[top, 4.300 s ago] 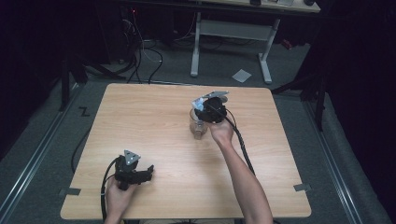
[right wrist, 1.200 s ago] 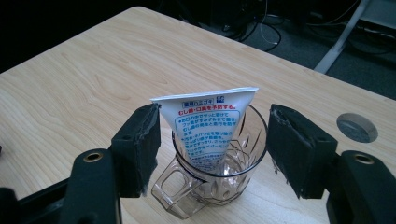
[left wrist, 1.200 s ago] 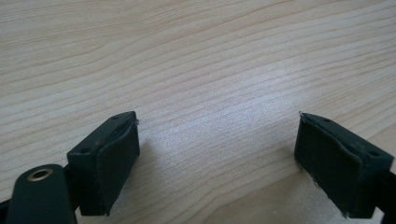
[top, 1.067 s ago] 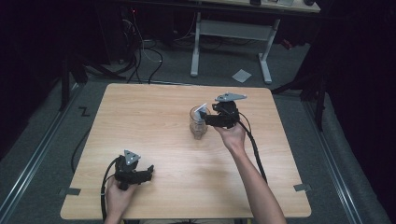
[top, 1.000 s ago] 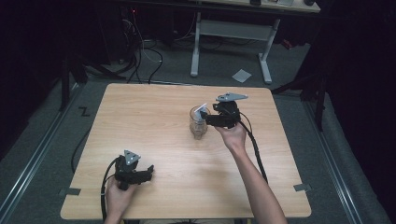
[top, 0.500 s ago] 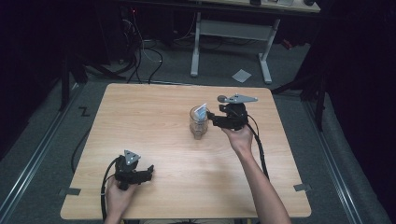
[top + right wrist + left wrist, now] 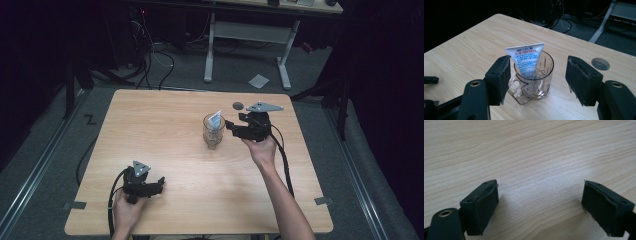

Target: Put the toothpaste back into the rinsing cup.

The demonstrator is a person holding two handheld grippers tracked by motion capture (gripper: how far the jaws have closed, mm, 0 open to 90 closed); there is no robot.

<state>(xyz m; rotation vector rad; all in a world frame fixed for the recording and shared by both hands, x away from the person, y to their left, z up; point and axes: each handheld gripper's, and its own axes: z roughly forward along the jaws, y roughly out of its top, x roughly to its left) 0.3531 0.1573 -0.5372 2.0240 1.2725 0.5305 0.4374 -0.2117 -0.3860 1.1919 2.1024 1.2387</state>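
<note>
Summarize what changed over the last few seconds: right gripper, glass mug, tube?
The right gripper has backed away from the clear cut-glass mug toward the table's right side; its jaws now stand open and clear of the mug, where earlier it was right over it. The white and blue tube stands upright in the mug. The left gripper, open, stayed near the front-left of the light wooden table.

Both forearms are bare, no sleeves visible. The left gripper has a black body, a grey three-cornered plate on top and a black cable looping from its 8 o'clock side. The right gripper matches: black body, grey plate, black cable trailing toward 5 o'clock. In the gripper views, each jaw carries a dark rectangular pad with frayed edges; brass-ringed screw holes sit in the black jaw arms.
</note>
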